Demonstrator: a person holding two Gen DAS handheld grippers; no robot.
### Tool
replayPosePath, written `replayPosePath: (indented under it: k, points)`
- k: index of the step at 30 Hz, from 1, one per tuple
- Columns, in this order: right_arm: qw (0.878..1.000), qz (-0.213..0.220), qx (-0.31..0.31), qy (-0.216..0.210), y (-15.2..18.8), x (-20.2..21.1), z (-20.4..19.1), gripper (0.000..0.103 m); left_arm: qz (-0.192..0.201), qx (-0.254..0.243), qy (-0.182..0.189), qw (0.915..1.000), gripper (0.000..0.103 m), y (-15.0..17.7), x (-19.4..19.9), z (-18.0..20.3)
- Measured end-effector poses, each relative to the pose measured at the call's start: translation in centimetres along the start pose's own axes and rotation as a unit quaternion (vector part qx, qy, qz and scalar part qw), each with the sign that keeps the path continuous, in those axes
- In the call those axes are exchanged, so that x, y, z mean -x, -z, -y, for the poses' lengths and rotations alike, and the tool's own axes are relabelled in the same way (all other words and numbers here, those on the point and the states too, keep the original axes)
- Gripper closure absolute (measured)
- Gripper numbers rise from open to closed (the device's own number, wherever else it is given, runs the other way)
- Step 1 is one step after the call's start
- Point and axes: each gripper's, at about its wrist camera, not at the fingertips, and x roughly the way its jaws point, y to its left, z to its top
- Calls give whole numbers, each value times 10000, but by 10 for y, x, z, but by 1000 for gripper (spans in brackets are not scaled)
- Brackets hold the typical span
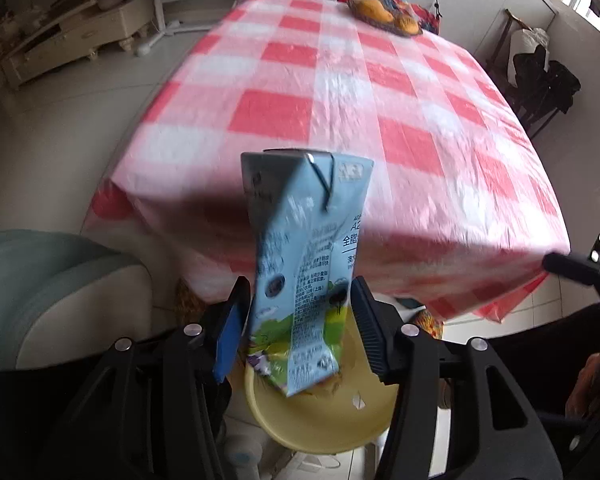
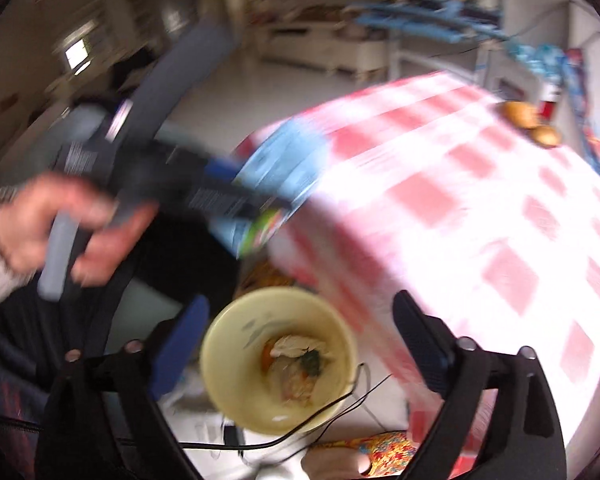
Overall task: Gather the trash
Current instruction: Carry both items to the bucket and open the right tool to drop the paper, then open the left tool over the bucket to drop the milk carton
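A crushed light-blue milk carton [image 1: 300,264] stands between the fingers of my left gripper [image 1: 298,320], which is shut on its lower part and holds it in the air above a yellow bin [image 1: 320,416]. In the right wrist view the carton [image 2: 276,176] is blurred, held by the left gripper over the table's corner, above the yellow bin [image 2: 278,360], which holds food scraps and crumpled trash. My right gripper [image 2: 300,344] is open and empty, its fingers on either side of the bin from above.
A table with a red-and-white checked cloth [image 1: 340,92] fills the middle, with yellow fruit [image 1: 384,14] at its far edge. A grey-green sofa arm [image 1: 40,288] is at the left. A black cable [image 2: 324,412] lies by the bin.
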Motion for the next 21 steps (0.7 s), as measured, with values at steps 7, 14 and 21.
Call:
replayPosePath:
  k: [7,14,21]
  points:
    - [9984,198,-367,377,2,12,6,9,-343,46,326,9989,54,38,-1,1]
    - [9921,282,-864,863,11,9,15,8,961,-50,-63,9953,38,25,46,10]
    - [9789,372,-831,1829,6,3,15,8,2557,-180,-518,9652,9,2,102,18]
